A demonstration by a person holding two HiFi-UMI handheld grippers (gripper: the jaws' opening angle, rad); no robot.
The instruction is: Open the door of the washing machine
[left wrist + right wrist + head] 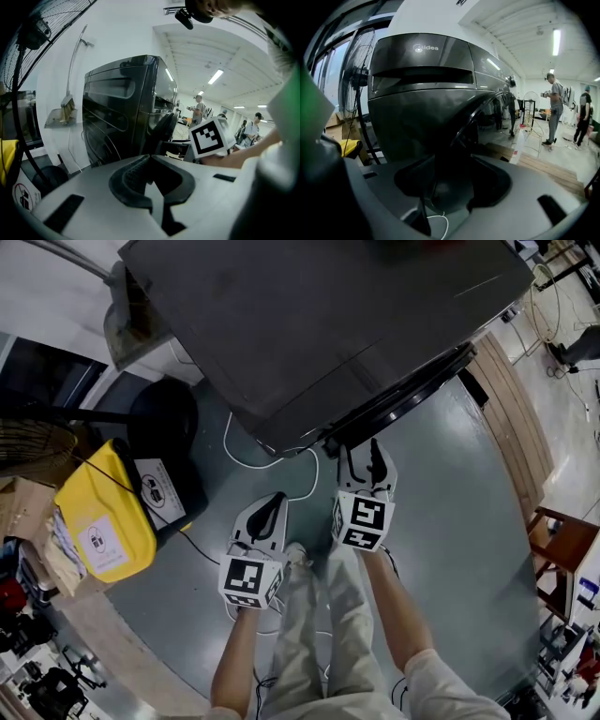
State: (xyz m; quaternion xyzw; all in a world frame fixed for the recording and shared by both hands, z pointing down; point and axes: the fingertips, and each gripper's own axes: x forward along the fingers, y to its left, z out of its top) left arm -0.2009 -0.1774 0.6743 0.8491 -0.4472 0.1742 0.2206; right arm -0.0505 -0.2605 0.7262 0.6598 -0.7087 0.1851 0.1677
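Looks steeply down on a dark washing machine [328, 324] filling the top of the head view, set on a grey-green floor [450, 521]. Shows its door [403, 395] along the front, swung a little way off the body. Holds the right gripper [360, 448] just short of the door's near end, jaws spread apart, with only the machine's dark front ahead of them and nothing pressed between the pads; cannot tell any contact with the door. Holds the left gripper [277, 500] lower and to the left, near the right one, jaws drawn together on nothing, pointed toward the machine's corner. Takes in a white cable [281, 460] looping on the floor between the grippers and the machine, and a yellow bin [103, 517] well off to the left.
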